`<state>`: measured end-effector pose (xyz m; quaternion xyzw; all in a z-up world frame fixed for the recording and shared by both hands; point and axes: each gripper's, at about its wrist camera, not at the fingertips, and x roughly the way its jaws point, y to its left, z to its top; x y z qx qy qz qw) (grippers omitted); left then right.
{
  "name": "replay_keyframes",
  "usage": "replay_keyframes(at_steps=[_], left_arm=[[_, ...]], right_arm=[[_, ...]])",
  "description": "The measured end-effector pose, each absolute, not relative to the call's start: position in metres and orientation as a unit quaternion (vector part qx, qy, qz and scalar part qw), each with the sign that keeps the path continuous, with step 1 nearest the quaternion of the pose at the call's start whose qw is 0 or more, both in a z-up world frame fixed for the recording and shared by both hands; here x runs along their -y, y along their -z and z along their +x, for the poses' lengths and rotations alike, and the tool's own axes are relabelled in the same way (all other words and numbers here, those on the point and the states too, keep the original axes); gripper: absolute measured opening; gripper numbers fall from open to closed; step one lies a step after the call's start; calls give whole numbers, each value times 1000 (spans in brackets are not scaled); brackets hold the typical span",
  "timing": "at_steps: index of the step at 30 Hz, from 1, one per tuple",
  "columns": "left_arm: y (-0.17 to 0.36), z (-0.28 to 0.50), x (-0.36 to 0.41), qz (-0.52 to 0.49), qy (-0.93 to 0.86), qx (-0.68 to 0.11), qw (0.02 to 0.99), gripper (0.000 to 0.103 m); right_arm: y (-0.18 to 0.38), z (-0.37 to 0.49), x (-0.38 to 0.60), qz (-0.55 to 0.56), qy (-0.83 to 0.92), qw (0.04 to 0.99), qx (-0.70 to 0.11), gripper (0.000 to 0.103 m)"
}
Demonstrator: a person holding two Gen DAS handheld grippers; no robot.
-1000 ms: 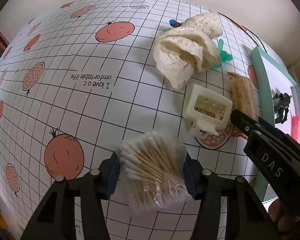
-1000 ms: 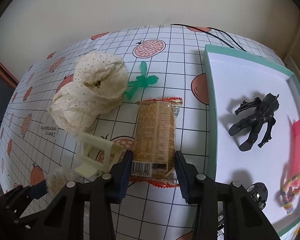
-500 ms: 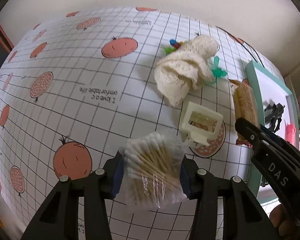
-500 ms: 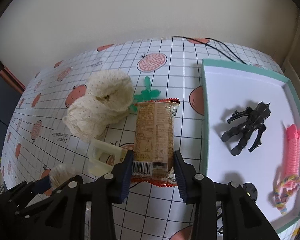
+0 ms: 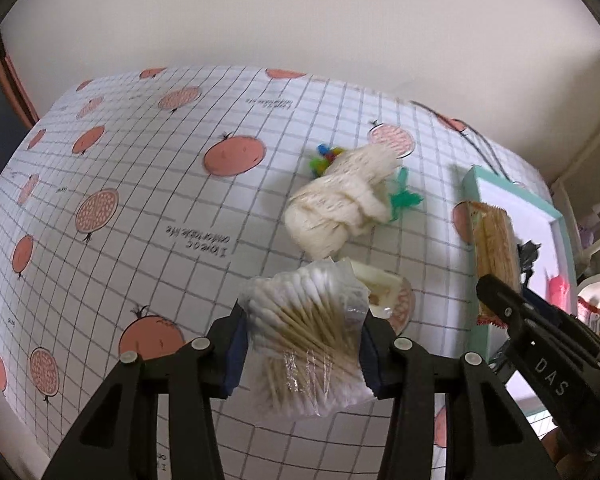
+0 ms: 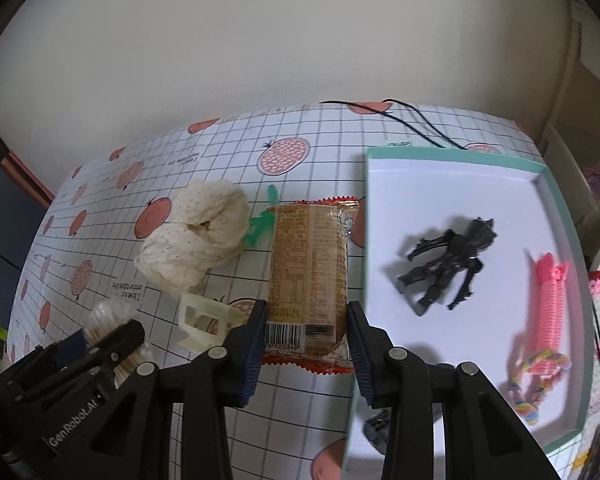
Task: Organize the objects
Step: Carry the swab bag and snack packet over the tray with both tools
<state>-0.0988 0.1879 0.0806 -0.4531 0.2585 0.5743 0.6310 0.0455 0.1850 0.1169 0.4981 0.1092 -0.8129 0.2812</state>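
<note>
right now the left gripper [image 5: 304, 340] is clamped on a clear bag of cotton swabs [image 5: 306, 332], holding it above the table [image 5: 140, 208] with its grid and pomegranate print. the right gripper [image 6: 306, 340] is clamped on a snack packet [image 6: 309, 276] by its barcode end, also lifted, just left of the teal-rimmed tray [image 6: 562, 216]. inside the tray lie a black toy figure [image 6: 448, 266] and a pink coiled hair tie [image 6: 550, 300], apart from each other. on the table, a cream lace cloth [image 6: 194, 240] sits bunched up, with a green plastic piece [image 6: 262, 228] touching its right side and a cream hair claw [image 6: 204, 322] just in front of it. a black cable [image 6: 420, 122] runs along the far edge.
</note>
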Motion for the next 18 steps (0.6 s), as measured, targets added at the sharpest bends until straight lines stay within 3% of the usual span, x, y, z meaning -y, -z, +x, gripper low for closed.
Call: replay_keyframes(at_steps=[16, 18], left_arm=[[-120, -34, -175, -405, -551, -225, 694, 49], [-121, -27, -175, -428, -579, -193, 666, 49]], right_arm=[[-128, 20, -240, 497, 830, 242, -80, 41], [-128, 17, -248, 499, 830, 236, -76, 41]])
